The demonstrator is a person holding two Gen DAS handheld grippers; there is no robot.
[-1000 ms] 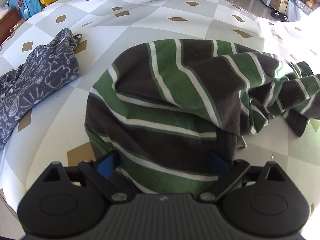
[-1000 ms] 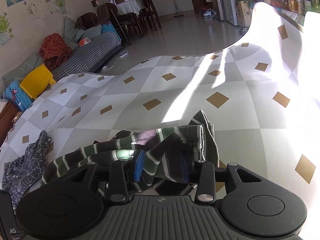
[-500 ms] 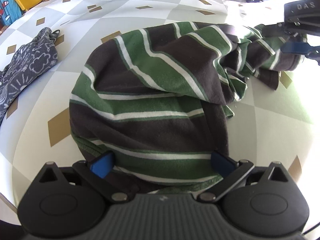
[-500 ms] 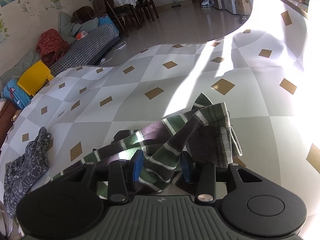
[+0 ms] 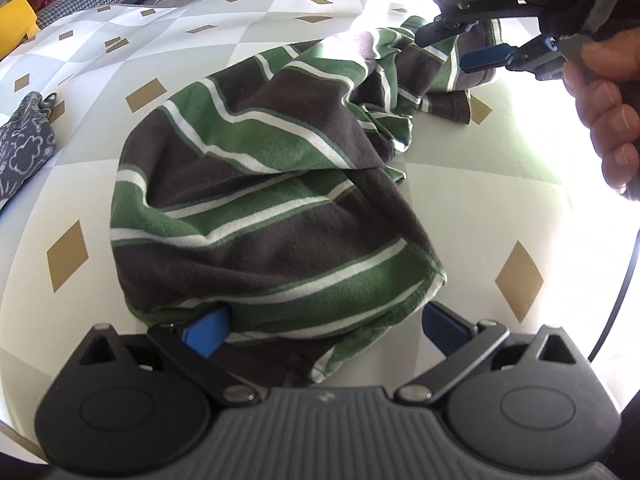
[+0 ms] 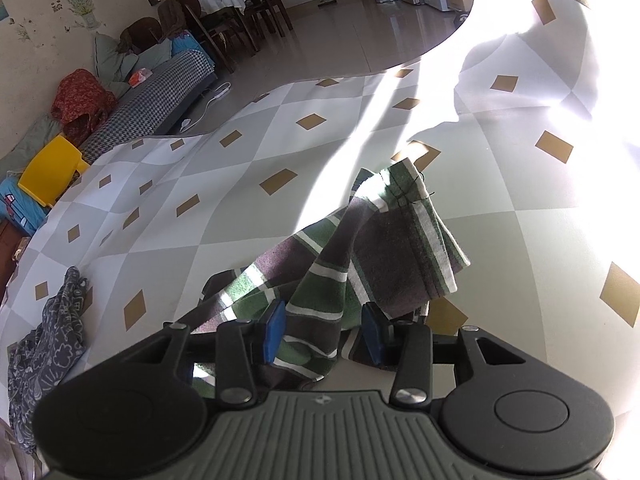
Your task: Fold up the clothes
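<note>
The striped shirt (image 5: 276,200) — green, dark brown and white — lies crumpled on the surface (image 5: 500,200), which is covered in a grey-and-white diamond pattern with tan lozenges. Its bulk sits in a rounded heap near the left claw (image 5: 320,328), and a narrower stretch trails away toward the right claw (image 5: 460,46).

The left claw's jaws have just been opening and now stand wide apart, the shirt's near hem lying between the blue pads (image 5: 206,334) without being pinched. The right claw (image 6: 324,334) is partly closed with a bunch of the shirt (image 6: 360,264) between its pads; a flap stands up beyond them. A hand (image 5: 604,108) holds that claw.

A dark patterned garment (image 6: 44,344) lies well apart at the surface's left edge — beyond it a yellow chair (image 6: 50,170) and a sofa (image 6: 152,100).
</note>
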